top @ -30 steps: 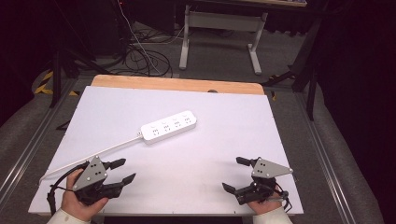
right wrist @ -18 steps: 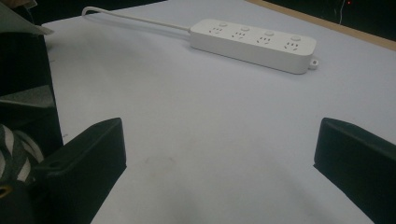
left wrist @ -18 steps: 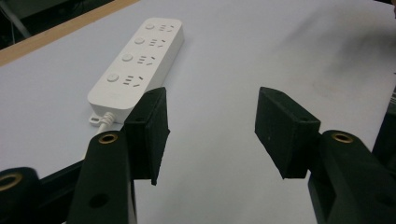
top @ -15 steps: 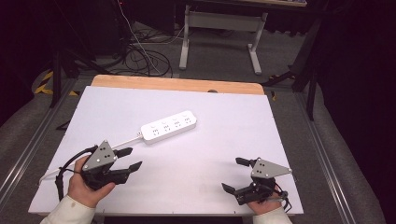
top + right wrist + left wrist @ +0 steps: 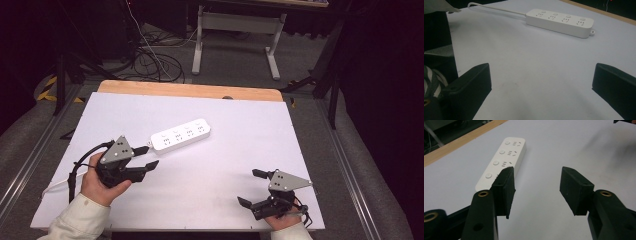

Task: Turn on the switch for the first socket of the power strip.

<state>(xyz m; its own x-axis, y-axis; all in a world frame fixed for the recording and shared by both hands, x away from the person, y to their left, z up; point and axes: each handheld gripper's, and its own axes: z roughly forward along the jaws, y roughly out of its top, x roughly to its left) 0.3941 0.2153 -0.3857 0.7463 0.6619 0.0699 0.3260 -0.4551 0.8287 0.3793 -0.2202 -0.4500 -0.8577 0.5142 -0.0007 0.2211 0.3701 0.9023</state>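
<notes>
change: we see the left gripper (image 5: 144, 157) moved forward, fingers wide | power strip (image 5: 181, 134) just ahead of its left finger, flat on bench (image 5: 240, 150) | right gripper (image 5: 252, 188) unmoved, fingers wide, strip well ahead | likely reaching to grasp

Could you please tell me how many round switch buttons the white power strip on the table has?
4. The white plastic power strip carries one round button beside each socket, spaced in a row along its top from the cable end to the free end; none appears hidden in the right gripper view.
</notes>
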